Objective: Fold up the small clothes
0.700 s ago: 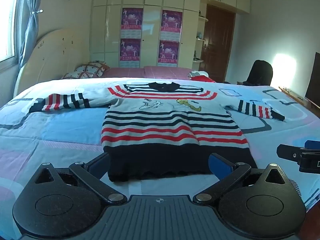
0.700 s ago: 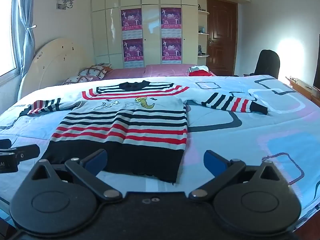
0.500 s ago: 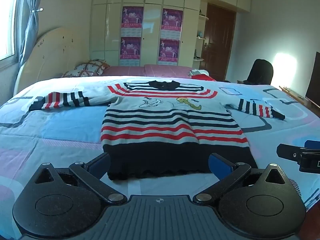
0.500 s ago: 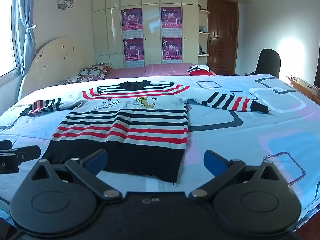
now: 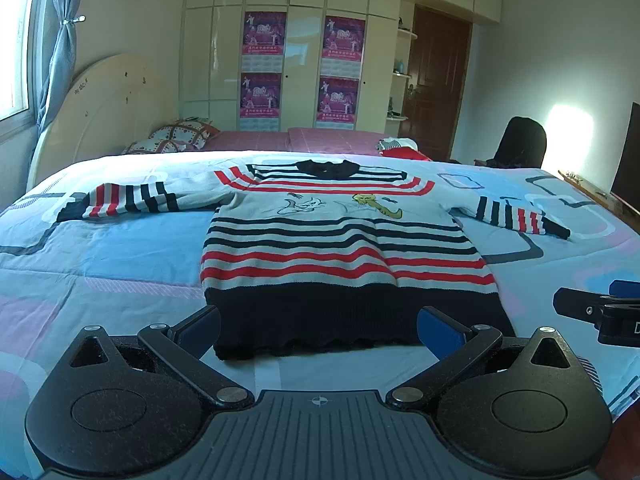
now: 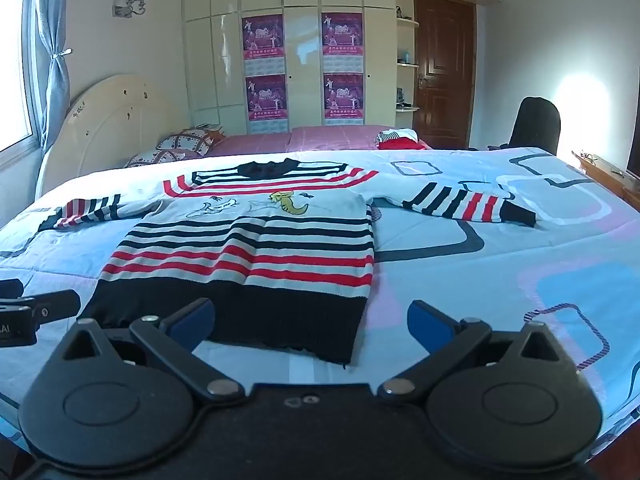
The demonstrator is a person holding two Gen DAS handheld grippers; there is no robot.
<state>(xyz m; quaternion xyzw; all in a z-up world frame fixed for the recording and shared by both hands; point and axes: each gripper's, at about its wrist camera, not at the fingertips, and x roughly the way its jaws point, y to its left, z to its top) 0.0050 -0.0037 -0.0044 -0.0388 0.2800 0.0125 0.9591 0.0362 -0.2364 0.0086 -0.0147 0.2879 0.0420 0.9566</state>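
Note:
A small striped sweater point(image 5: 340, 248) lies flat on the bed, front up, both sleeves spread out, with a black hem nearest me. It also shows in the right wrist view point(image 6: 256, 248). My left gripper point(image 5: 318, 328) is open and empty, hovering just in front of the hem. My right gripper point(image 6: 310, 322) is open and empty, in front of the hem's right corner. The left sleeve point(image 5: 120, 200) reaches left and the right sleeve point(image 6: 468, 202) reaches right.
The bed point(image 5: 100, 264) has a blue, pink and white patterned cover. A headboard point(image 5: 108, 108) and pillows point(image 5: 176, 140) are at the far left. A pink bed point(image 5: 320, 140), a wardrobe, a door and a black chair point(image 5: 520, 140) stand behind.
Both grippers have shifted only slightly; the view drifted a little. The sweater has not moved.

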